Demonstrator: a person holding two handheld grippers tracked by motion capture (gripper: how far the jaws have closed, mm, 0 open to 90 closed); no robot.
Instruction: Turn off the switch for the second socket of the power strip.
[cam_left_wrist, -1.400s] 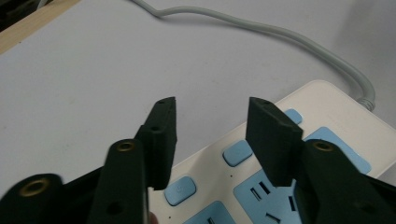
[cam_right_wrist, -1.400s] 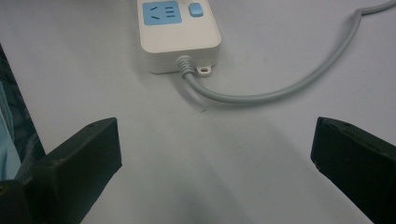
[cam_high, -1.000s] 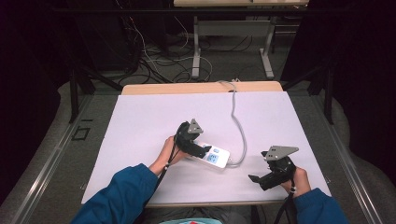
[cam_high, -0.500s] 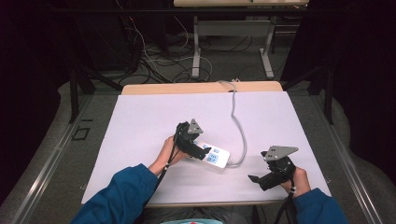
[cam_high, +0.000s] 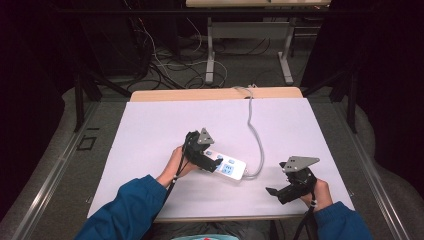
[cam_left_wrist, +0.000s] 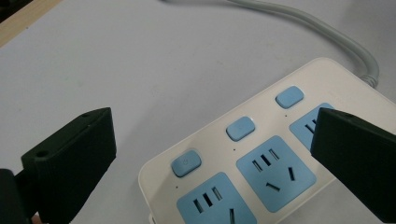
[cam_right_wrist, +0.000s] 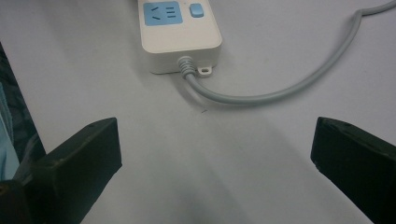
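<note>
From the high view, a white table (cam_high: 150, 130) has a white power strip (cam_high: 227, 167) lying near the middle of its front half. The strip has blue sockets on top. A grey cord (cam_high: 254, 131) runs from the strip's right end, bends, and goes up to the far edge of the table. The left gripper (cam_high: 207, 162) is right at the left end of the strip, held by the person's left hand (cam_high: 175, 162) in a blue sleeve (cam_high: 125, 210). The right gripper (cam_high: 280, 191) is near the front right of the table, apart from the strip, held by the right hand (cam_high: 320, 192). It has a grey three-cornered plate (cam_high: 299, 162) on top.

In the left gripper view, the two black jaws are wide apart and hold nothing. The power strip (cam_left_wrist: 280, 163) lies between and below them. The right jaw is in front of the far socket. There are three blue buttons (cam_left_wrist: 240, 129) in a row, and blue sockets (cam_left_wrist: 275, 173) next to them. The cord (cam_left_wrist: 327, 32) goes off at the top right.

In the right gripper view, the two black jaws are also wide apart and hold nothing. There is bare table (cam_right_wrist: 210, 163) between them. The end of the power strip (cam_right_wrist: 180, 32) is farther ahead, with one blue socket and one blue button. The cord (cam_right_wrist: 280, 91) comes out of that end and curves away to the right.
</note>
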